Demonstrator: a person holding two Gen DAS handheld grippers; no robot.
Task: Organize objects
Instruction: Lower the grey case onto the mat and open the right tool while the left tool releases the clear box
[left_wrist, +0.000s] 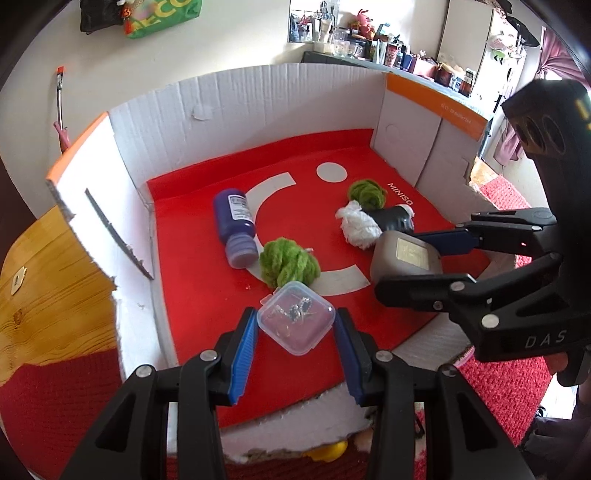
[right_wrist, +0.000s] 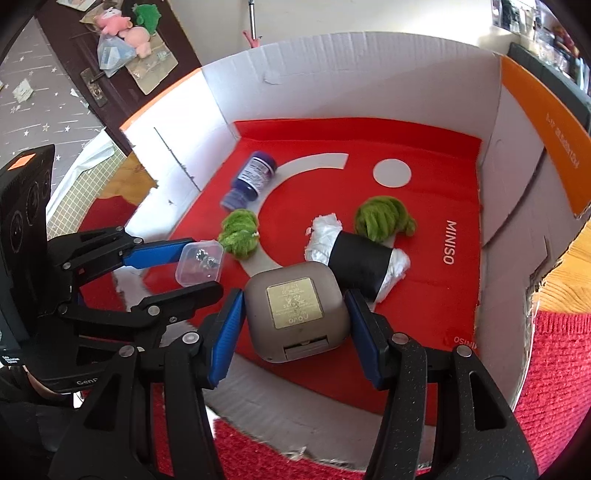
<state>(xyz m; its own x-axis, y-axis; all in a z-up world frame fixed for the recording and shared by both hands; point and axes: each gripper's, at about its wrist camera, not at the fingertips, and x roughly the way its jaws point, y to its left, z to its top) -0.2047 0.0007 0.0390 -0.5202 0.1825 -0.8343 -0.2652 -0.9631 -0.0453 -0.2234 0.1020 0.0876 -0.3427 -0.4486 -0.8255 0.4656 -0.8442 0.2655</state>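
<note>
The left gripper (left_wrist: 295, 328) pinches a small clear plastic box (left_wrist: 296, 320) and the right gripper (right_wrist: 295, 317) pinches a grey square gadget (right_wrist: 297, 315) above the red-floored cardboard box (left_wrist: 236, 110); a loose squeeze might drop either onto the green yarn balls (left_wrist: 289, 261).

Clear case (left_wrist: 295, 322), grey box (right_wrist: 297, 317)

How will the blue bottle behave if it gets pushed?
The blue bottle lies on its side on the red liner, so its round body will probably roll when nudged sideways. It looks full of dark liquid, so likely heavy for its size. Smooth plastic may slip.
</note>
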